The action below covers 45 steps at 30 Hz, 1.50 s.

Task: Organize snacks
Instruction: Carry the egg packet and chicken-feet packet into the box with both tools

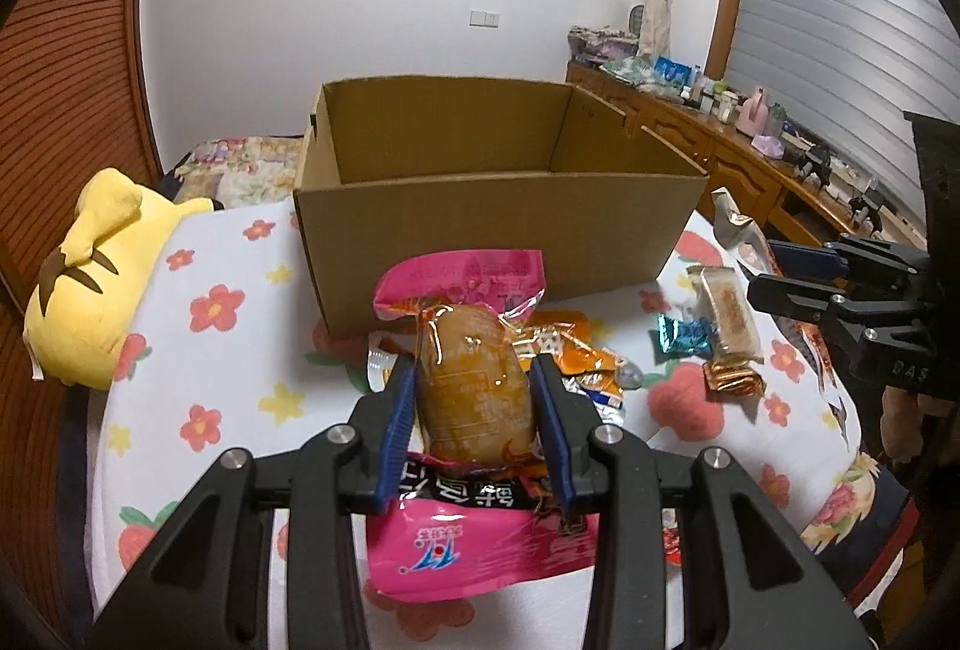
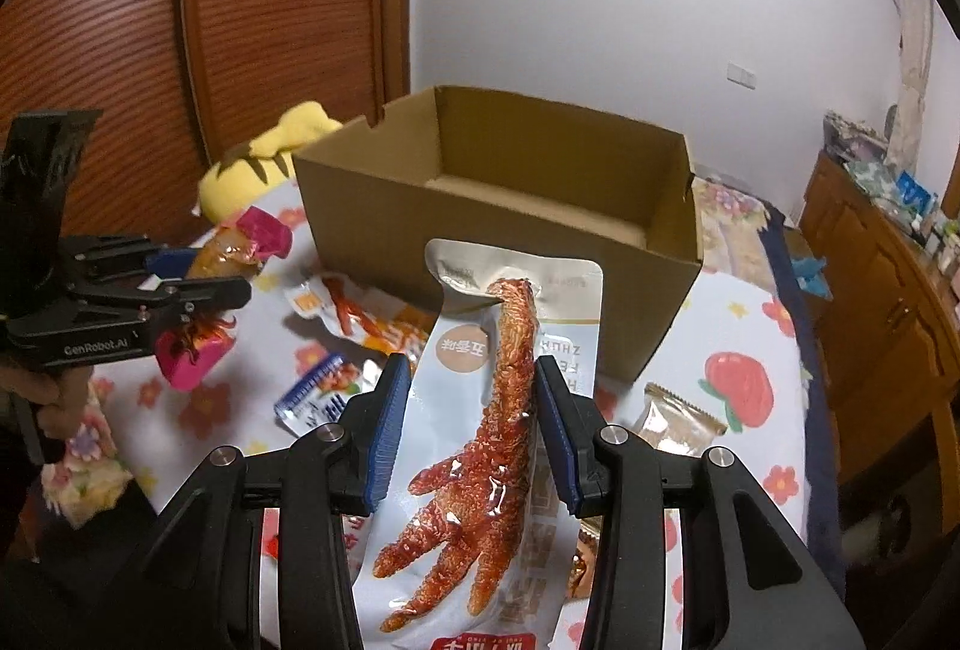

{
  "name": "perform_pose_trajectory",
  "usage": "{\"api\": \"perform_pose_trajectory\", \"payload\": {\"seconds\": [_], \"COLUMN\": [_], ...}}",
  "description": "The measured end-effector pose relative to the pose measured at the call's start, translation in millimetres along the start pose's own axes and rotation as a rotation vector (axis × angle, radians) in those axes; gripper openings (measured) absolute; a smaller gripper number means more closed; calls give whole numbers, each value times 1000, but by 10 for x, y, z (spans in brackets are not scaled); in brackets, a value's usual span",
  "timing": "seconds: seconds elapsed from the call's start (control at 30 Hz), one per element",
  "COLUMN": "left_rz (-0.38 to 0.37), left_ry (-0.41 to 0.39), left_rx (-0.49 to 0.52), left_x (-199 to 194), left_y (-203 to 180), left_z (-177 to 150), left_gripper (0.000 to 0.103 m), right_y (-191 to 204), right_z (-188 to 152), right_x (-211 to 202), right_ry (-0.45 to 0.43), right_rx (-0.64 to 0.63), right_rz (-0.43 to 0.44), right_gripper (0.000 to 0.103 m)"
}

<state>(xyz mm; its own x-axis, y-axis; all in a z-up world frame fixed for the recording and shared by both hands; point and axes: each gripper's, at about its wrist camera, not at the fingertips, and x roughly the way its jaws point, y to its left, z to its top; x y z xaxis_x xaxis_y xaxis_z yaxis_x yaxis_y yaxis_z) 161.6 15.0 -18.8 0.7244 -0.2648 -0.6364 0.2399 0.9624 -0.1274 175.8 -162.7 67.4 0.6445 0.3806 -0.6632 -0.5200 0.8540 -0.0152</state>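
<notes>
A: How are the two packs held?

B: The left gripper point(image 1: 474, 410) is clamped across the bulging middle of a pink vacuum pack point(image 1: 465, 398); the right gripper point(image 2: 474, 422) is clamped on a silver pouch point(image 2: 510, 410) printed with a chicken foot. Both are carried above the flowered cloth point(image 1: 198, 326), just before the open cardboard box point(image 1: 498, 236).

A: How will they handle?

B: Both are judged light. The film looks glossy and probably slippery, so a grip on the firm filled part is preferred to the limp sealed edges. The pouch may flop at its free end.

A: Any writing?

B: "GenRobot.AI" is read on the left tool in the right view. Chinese characters are printed on both packs, upside down and not clearly read.
</notes>
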Motion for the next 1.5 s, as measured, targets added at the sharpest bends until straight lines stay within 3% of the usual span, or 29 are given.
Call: {"api": "perform_pose_trajectory", "payload": {"seconds": [0.27,0.63,1.03,1.33,1.47,1.5], "left_rz": [-2,18,21,43,47,45], "left_ry": [-29,-51,0,17,40,45], "left_rx": [16,56,99,90,83,79], "left_x": [-36,90,589,1009,1183,1212], "left_y": [-45,-8,38,131,153,156], "left_z": [191,722,1354,1464,1433,1429], "left_gripper": [37,37,37,37,37,37], "right_y": [-43,-230,-569,-812,-917,-917], "right_z": [215,815,1384,1461,1379,1374], "right_x": [-40,155,697,971,1104,1114], "right_ry": [-34,-74,-63,-106,-62,-54], "right_rx": [-24,-57,-95,-63,-57,-62], "right_rz": [-13,-22,-60,-147,-156,-148], "right_gripper": [42,42,42,42,32,16]}}
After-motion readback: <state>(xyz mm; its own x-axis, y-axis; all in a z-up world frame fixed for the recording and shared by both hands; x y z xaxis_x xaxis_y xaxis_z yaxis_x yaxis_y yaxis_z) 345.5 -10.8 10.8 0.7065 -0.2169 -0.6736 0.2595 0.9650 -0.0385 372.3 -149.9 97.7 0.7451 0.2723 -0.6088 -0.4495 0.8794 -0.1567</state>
